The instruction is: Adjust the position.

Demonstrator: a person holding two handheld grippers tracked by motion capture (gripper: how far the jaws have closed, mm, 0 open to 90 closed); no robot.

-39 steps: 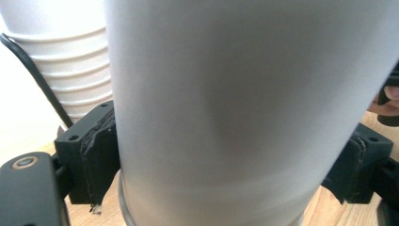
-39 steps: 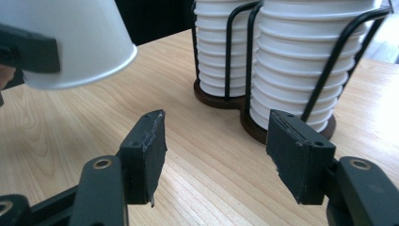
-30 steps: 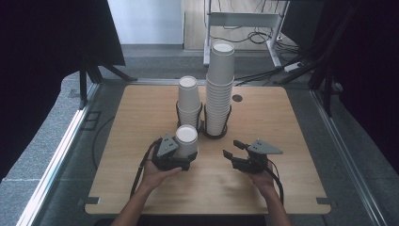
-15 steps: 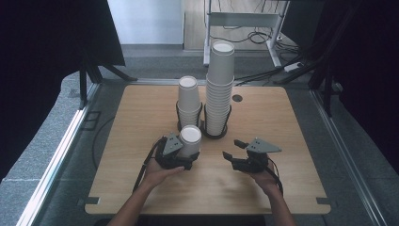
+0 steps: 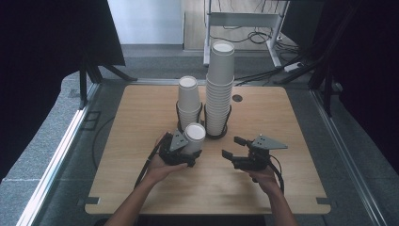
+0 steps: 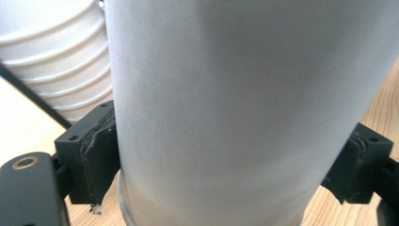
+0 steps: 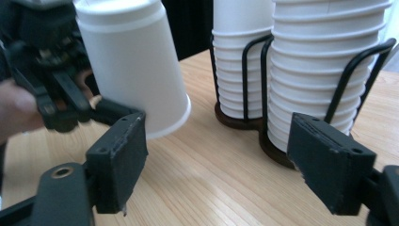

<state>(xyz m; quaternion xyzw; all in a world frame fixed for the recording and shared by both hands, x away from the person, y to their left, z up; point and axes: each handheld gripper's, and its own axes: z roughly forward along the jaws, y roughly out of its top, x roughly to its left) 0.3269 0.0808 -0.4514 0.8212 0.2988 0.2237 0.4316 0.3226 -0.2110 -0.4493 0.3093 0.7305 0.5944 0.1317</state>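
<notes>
Tilted further since the earlier frame — upside-down white paper cup [image 5: 193, 138], clamped in left claw [image 5: 190, 153]; right claw [image 5: 234, 147] just widened, empty. Next — probably restacking.

We take this for a lab or test room set up for recording. We see a square light-wood counter [image 5: 141, 122] standing alone on grey carpet [image 5: 42, 136], with black curtain panels [image 5: 47, 37] hung at the left and right on dark tripod stands [image 5: 89, 75]. At the far side stands a white metal frame table [image 5: 240, 19] with loose black cables [image 5: 254, 35] trailing over a pale wooden floor. A metal rail [image 5: 56, 165] runs along the left of the counter.
</notes>
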